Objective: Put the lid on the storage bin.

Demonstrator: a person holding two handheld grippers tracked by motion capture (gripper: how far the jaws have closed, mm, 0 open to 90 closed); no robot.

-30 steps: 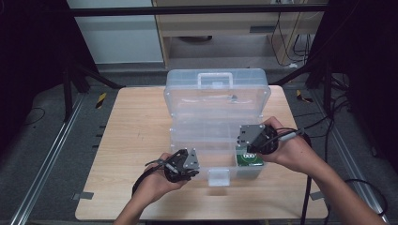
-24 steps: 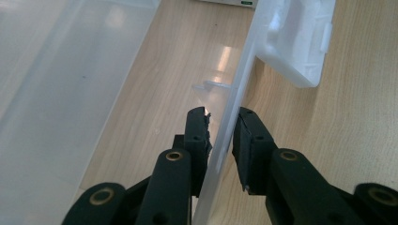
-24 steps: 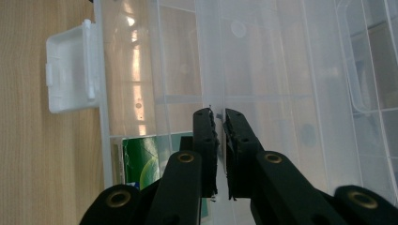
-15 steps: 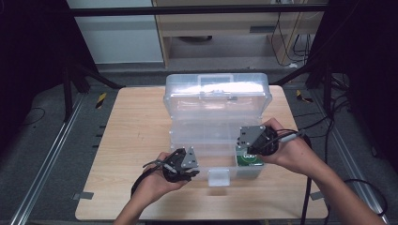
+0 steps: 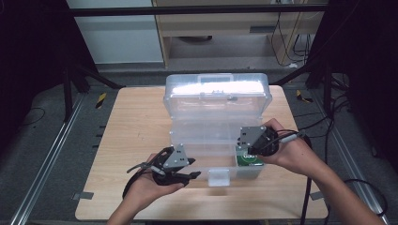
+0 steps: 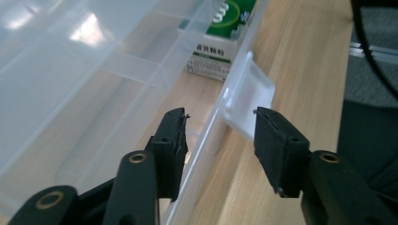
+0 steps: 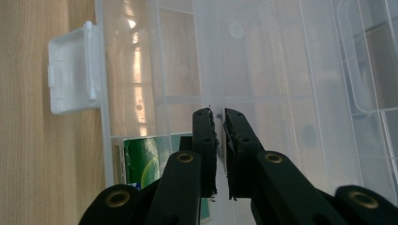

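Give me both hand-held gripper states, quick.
Left hand-held gripper: open, jaws astride the clear box's front wall.
Right hand-held gripper: jaws nearly shut; whether they pinch anything cannot be told.

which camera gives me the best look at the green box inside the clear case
The left gripper view: the green box shows its printed side unobstructed. In the right gripper view its top sits partly behind the jaws; in the high view it is small, under the right gripper.

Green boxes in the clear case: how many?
1. The green box sits in the front right compartment of the clear case, just under the right hand-held gripper. More could be hidden beneath that hand; the other compartments look empty.
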